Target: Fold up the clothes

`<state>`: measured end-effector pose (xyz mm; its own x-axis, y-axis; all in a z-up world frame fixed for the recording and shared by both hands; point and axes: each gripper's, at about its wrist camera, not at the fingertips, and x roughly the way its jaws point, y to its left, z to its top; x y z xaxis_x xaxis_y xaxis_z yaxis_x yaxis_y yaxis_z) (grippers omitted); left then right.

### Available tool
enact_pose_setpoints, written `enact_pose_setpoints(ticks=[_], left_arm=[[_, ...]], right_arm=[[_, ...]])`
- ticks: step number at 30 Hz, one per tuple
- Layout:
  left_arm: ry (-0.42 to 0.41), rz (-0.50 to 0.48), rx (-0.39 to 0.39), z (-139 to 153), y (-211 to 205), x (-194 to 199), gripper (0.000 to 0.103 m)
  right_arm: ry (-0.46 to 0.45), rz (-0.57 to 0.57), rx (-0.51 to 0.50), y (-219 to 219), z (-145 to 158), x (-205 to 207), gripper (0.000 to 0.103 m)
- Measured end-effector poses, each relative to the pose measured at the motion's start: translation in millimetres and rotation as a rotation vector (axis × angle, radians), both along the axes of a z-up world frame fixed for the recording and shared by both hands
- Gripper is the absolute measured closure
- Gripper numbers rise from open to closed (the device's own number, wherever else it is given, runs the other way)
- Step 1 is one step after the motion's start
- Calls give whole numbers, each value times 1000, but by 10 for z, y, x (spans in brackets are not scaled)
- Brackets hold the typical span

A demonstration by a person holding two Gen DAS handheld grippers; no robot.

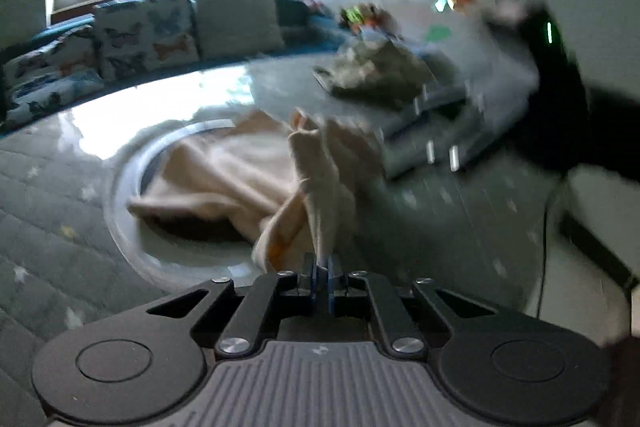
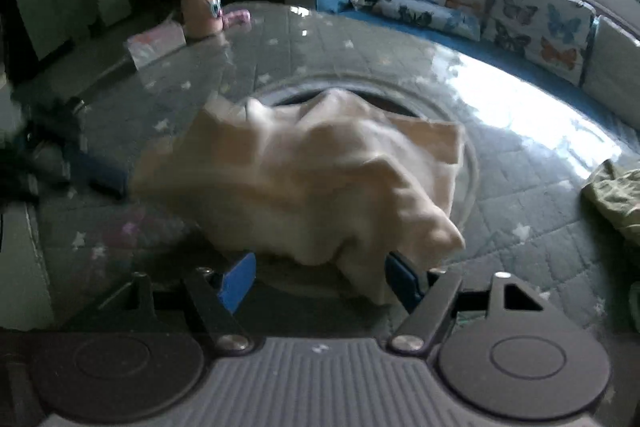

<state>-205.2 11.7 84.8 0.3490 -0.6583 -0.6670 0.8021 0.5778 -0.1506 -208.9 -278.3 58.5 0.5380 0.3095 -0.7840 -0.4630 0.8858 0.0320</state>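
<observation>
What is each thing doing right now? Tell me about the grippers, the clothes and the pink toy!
left gripper: shut on the cream cloth.
right gripper: open, cloth between its fingers.
cream cloth: crumpled, partly lifted off the table.
green cloth: bunched, lying on the table.
pink toy: standing upright.

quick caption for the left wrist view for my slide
Left gripper shut on a corner of the cream cloth, lifting it off the glass-topped table.

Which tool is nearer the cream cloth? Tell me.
Left. The left tool is shut on a pinch of the cream cloth; the right tool stands open, the cloth between its pads unpressed.
</observation>
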Motion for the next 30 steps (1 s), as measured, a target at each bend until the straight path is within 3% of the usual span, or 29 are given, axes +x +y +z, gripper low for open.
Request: enact_pose_setpoints(ticks=[5, 9, 14, 20, 24, 30], left_arm=[[32, -59, 55, -177, -53, -146, 97], [23, -109, 99, -256, -77, -353, 97], [37, -96, 88, -181, 129, -355, 95], [-19, 49, 111, 17, 355, -141, 87], [-28, 87, 106, 9, 168, 45, 73], [-20, 21, 89, -162, -376, 114, 68]], right_arm=[[-95, -22, 3, 14, 279, -70, 29], [-131, -43, 49, 93, 307, 15, 29], [-49, -30, 16, 211, -10, -1, 30], [94, -49, -13, 148, -398, -204, 31], [74, -111, 14, 34, -388, -321, 32], [27, -216, -7, -96, -397, -285, 42]])
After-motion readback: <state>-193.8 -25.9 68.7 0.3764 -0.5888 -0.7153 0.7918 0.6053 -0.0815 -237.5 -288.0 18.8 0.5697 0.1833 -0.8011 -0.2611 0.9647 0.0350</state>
